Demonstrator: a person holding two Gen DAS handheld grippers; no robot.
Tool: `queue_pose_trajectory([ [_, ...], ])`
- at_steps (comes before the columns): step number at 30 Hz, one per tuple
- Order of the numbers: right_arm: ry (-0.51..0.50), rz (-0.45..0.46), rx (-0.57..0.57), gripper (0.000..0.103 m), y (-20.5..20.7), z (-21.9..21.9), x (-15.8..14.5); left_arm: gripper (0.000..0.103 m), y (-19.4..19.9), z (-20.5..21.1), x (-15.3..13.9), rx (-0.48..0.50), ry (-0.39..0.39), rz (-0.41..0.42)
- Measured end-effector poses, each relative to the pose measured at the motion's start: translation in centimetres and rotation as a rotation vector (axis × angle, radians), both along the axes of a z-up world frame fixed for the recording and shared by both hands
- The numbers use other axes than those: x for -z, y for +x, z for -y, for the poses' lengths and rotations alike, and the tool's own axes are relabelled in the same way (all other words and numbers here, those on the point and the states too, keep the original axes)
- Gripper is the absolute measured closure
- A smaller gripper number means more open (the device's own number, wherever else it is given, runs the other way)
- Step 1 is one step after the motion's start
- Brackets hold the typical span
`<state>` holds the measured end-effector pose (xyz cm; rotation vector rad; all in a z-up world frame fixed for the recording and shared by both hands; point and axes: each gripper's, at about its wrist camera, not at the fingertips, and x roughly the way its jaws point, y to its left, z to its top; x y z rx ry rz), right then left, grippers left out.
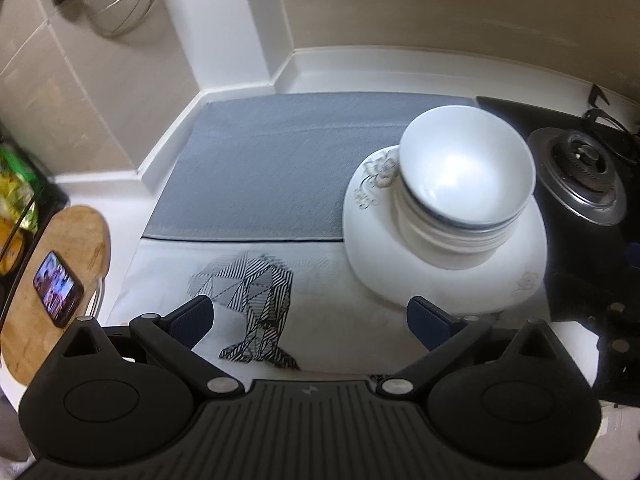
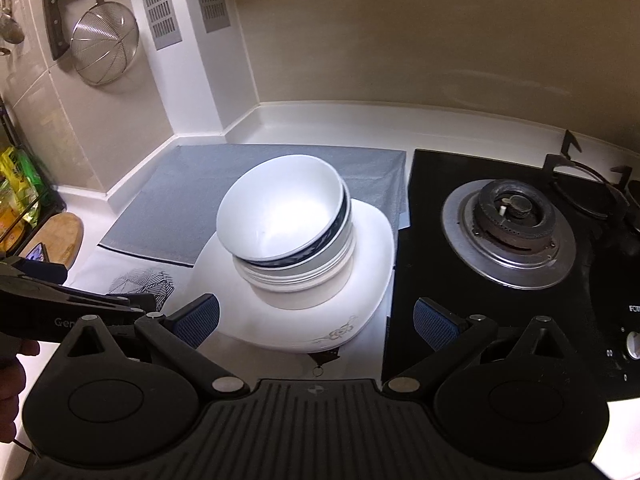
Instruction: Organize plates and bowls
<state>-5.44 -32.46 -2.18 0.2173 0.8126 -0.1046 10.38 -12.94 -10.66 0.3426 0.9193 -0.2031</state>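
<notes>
A stack of white bowls [image 1: 464,184] sits on a white plate with a flower print [image 1: 452,280], at the right of the grey mat [image 1: 272,168]. The top bowl is tilted. The same stack [image 2: 284,216] and plate [image 2: 304,324] show in the right wrist view. My left gripper [image 1: 310,320] is open and empty, hovering near the plate's left front edge. My right gripper [image 2: 316,320] is open and empty, with the plate's near edge between its fingers. The left gripper's body [image 2: 48,304] shows at the left of the right wrist view.
A black gas hob [image 2: 516,240] with a burner [image 2: 508,224] lies right of the plate. A white cloth with a black line drawing [image 1: 256,300] lies in front of the mat. A wooden board [image 1: 52,280] with a phone [image 1: 56,288] is at the left. A strainer [image 2: 104,48] and knife hang on the wall.
</notes>
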Motion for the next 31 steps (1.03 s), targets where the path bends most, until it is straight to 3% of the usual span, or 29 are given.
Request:
queue_pose_trajectory([
  [6,-0.012,0.002,-0.028,0.0,0.1,-0.5,-0.1,0.0,-0.7,-0.1,-0.6,-0.01,-0.008,0.003],
  [19,-0.06,0.014,0.07,0.0,-0.8,1.0,-0.6,0.0,-1.6,2.5,-1.6,0.089,-0.006,0.045],
  [31,-0.043,0.03,0.058,0.0,0.5,0.0,-1.0,0.0,-0.1,1.2,-1.9,0.066,-0.019,0.07],
])
